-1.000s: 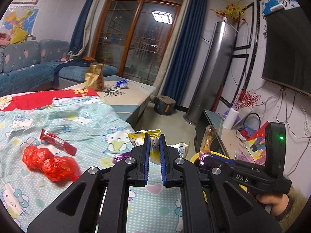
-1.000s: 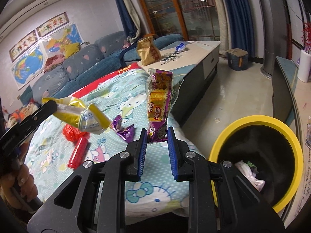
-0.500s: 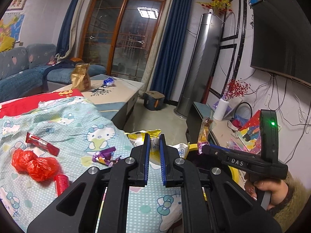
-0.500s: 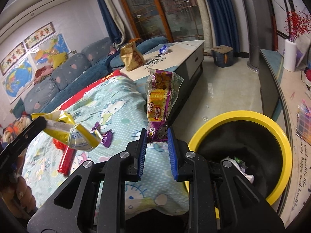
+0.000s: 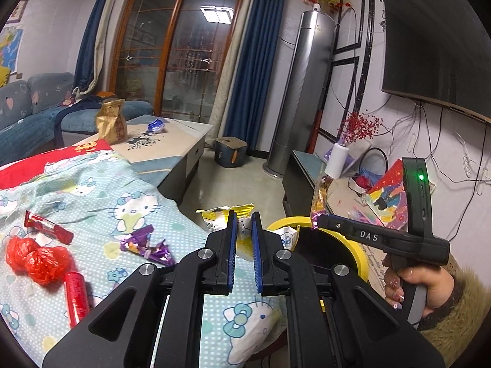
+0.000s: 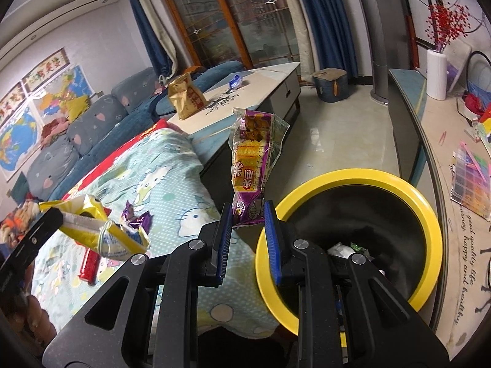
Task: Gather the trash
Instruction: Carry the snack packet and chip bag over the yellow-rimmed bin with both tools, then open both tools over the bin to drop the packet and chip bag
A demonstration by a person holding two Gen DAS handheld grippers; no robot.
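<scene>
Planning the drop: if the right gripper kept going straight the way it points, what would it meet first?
Probably the near yellow rim of the bin, just right of the right gripper, which holds the purple snack wrapper; depth is unclear.

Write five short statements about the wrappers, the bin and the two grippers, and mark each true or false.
1. The right gripper holds a purple wrapper. True.
2. The left gripper is empty. False: it grips a yellow wrapper.
3. The bin has a yellow rim. True.
4. The bin is empty. False: some trash lies at its bottom.
5. Red bags lie on the blanket. True.
</scene>
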